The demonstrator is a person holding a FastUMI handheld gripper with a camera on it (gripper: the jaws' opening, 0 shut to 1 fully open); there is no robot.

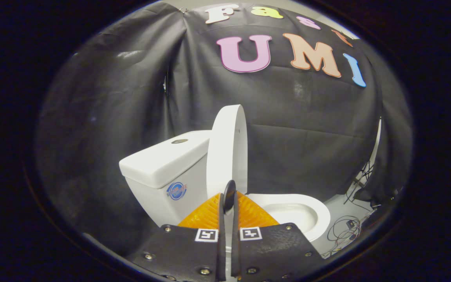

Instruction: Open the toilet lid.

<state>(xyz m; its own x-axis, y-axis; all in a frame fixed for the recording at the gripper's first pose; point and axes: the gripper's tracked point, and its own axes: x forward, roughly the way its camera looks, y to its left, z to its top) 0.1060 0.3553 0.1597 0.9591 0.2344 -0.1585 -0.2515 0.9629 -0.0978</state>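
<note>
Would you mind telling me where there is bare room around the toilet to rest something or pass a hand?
The tank top is bare apart from its flush button. The bowl rim lies open beside the raised lid. Crowded: cables litter the floor past the bowl, and the nearly closed gripper sits just before the lid.

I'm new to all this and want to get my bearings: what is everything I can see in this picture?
toilet lid: one, white, raised upright, just beyond the gripper's fingers, beside the tank.
tank: one, white, with a round flush button on top and a blue sticker on its side, behind the lid.
toilet bowl: one, white, open, beyond the fingers.
cables: several, dark, on the floor past the bowl.
booth wall: black cloth, behind everything.
gripper: one, fingers close together, nearly shut, nothing between them.
</note>
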